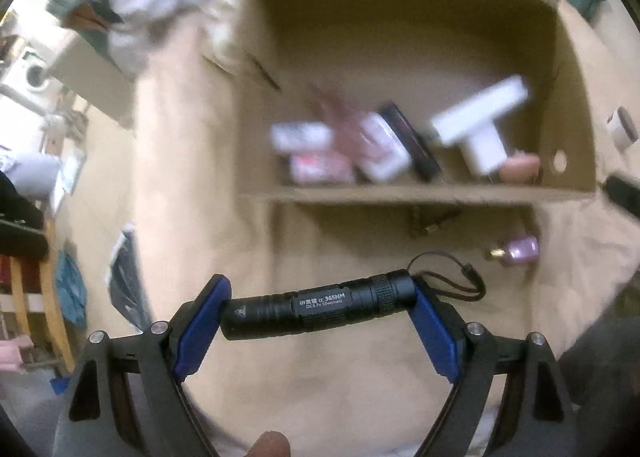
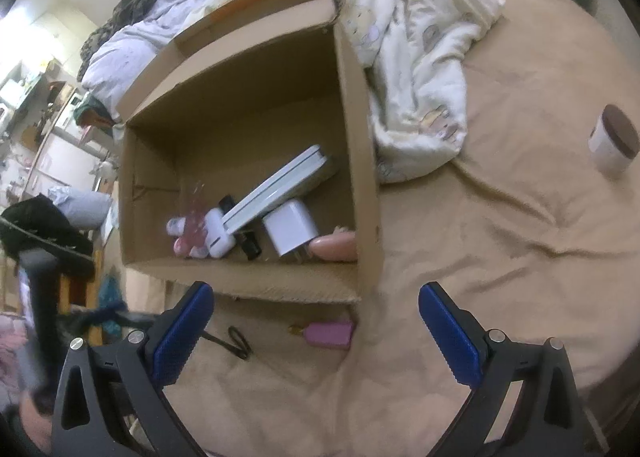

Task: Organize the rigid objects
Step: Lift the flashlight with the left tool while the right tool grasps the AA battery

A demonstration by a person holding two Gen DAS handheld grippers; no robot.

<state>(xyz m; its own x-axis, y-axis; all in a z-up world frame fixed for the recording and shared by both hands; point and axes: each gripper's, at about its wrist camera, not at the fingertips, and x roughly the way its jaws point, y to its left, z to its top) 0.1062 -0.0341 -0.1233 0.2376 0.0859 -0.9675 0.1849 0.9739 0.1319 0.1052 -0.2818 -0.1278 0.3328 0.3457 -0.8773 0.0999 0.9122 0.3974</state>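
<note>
The left gripper is clamped end to end on a black UV flashlight, held crosswise above the tan bedsheet in front of an open cardboard box. The box already holds a white charger plug, a flat white case and small cartons. The right gripper hangs empty, jaws wide apart. A pink bottle lies just outside the box. This looks like the carrying step; next, the flashlight needs lifting over the near wall and releasing inside.
</note>
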